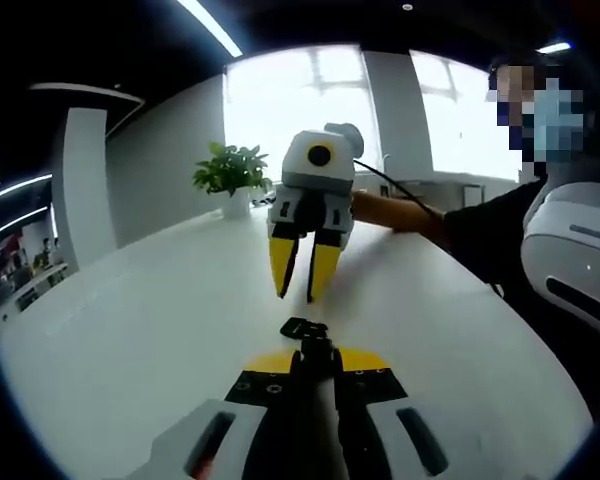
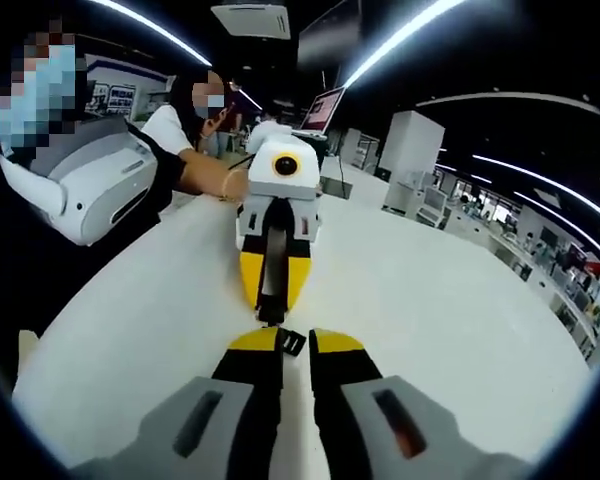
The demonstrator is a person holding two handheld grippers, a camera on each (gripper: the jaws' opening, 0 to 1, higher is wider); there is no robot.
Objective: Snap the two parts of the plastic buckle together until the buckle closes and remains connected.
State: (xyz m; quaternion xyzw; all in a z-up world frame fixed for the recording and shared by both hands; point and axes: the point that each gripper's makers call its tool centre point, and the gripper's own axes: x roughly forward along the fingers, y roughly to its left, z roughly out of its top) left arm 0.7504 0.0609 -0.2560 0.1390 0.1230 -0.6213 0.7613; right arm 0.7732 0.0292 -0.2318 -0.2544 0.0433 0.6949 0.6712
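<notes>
**Nearly nose to nose: two grippers, one black buckle**

Here the black plastic buckle (image 1: pixel 305 330) sits at the very tips of the left gripper (image 1: pixel 315 368), whose jaws are pressed close together around a dark strap that runs back between them, so that gripper has hold of its end of the buckle. Seen from the right gripper view, a small black buckle piece (image 2: pixel 290 342) lies between the yellow tips of the right gripper (image 2: pixel 294 342); those jaws stand a narrow gap apart, and whether they actually pinch the piece I cannot tell. Whether the two halves are clicked together is also beyond what can be made out.

The two tools face each other over a white table (image 1: pixel 130 330). In the left gripper view the right gripper hangs just past the buckle, yellow jaws pointing down and slightly parted. In the right gripper view the left gripper comes in with the strap (image 2: pixel 274 265) held down its middle.

Farther out, a potted plant (image 1: pixel 232 175) stands at the table's far edge by bright windows. A person in dark clothes (image 1: pixel 500 235) stands alongside, forearm reaching to the tool.
</notes>
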